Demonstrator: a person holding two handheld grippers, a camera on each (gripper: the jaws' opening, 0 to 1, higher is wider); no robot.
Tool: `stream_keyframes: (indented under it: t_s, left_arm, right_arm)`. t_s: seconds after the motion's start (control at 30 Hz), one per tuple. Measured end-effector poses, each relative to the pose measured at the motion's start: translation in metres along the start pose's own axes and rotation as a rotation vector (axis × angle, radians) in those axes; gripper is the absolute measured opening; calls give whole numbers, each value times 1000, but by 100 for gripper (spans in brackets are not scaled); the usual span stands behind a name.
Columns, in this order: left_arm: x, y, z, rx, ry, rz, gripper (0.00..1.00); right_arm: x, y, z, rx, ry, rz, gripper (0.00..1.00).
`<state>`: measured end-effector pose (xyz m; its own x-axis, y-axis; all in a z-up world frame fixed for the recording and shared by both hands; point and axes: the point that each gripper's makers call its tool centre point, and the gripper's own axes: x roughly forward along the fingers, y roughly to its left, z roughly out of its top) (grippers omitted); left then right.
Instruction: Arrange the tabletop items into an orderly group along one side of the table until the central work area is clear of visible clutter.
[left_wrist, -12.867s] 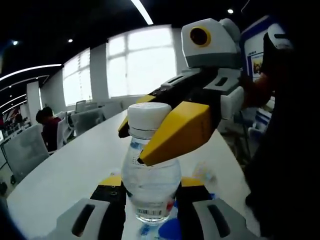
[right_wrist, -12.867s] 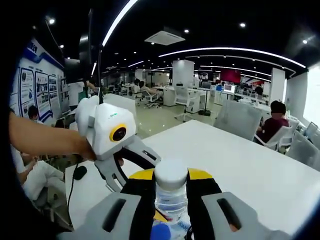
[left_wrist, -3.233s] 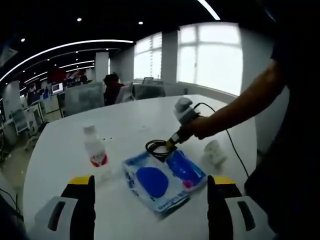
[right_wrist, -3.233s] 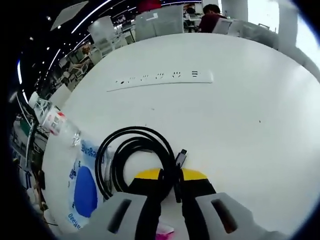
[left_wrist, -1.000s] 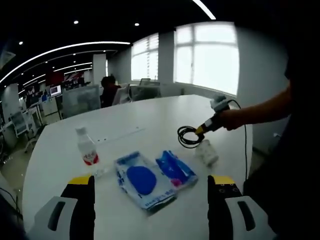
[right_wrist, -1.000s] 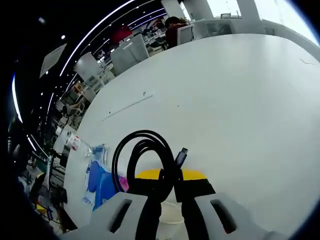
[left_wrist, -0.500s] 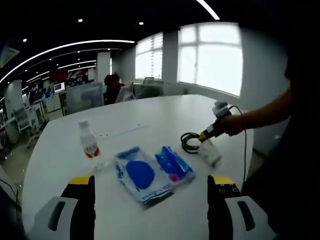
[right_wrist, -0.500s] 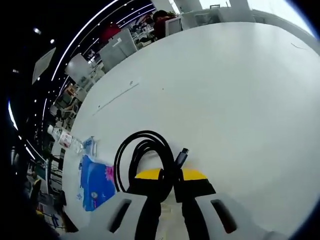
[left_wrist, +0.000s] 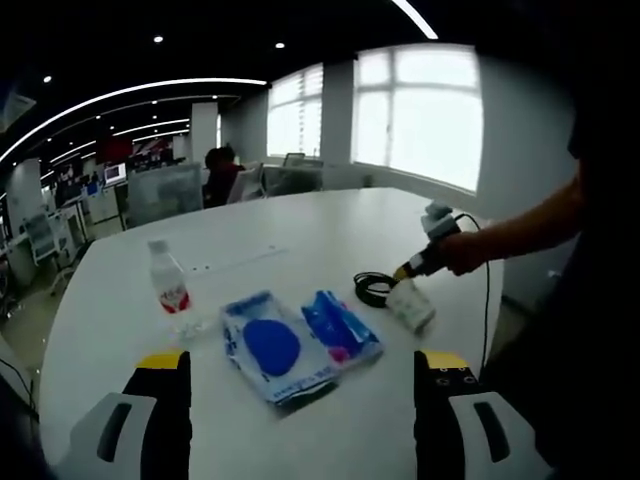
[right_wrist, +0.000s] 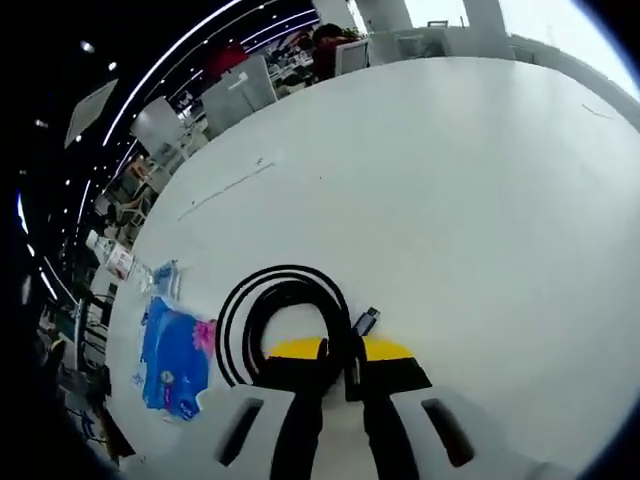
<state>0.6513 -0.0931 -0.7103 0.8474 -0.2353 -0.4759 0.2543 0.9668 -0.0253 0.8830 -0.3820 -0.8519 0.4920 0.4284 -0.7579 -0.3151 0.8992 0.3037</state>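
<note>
Left gripper view: the left hand-held gripper (left_wrist: 300, 425) hangs above the near edge of the white worktop (left_wrist: 300, 225), its jaws wide apart with nothing between them, probably standing by.
Right hand-held gripper: seen across the worktop as right hand-held gripper (left_wrist: 418, 262), held by a person's hand (left_wrist: 462, 250) near the right edge; in the right gripper view its jaws are pressed together on a strand of the coiled black cable (right_wrist: 285, 320).
Cable: the coil appears to lie on the worktop with its plug end (right_wrist: 366, 320) just beside the jaw tips; gripping one strand keeps the whole loop together for dragging or setting down.
Crumpled white cup: the cup (left_wrist: 410, 303) lies tilted, just beside the cable, near the right edge.
Packets: a pale pack with a blue oval (left_wrist: 270, 347) and a blue wipes pack (left_wrist: 340, 325) lie side by side, touching, towards the near edge.
Water bottle: the bottle (left_wrist: 169, 290) stands upright left of the packs, apart from them.
Judgement: the items form a loose row along the near side; the cable seems to be joining it at the right end.
</note>
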Motion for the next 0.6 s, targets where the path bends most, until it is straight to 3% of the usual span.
stream_keyframes:
  t_s: [0.13,0.27,0.4,0.53,0.6]
  left_arm:
    - [1,-2,1,17,16,4,91]
    - [1,-2,5,11,10,9,91]
    - [1,-3,5,1,18,30,91]
    - [1,-4,2,-21,28,48,90]
    - [1,-6,-4,-27,74,58,90]
  right_arm:
    - [-4,7,9,-87,-47,14,15]
    - [-5,18,21,-119,-72,65,18]
    - [-18,44,34,-197,-104,122,24]
    - [-15,65,50,-272,-124,205,32]
    - [-19,81,59,-337,-137,255,34]
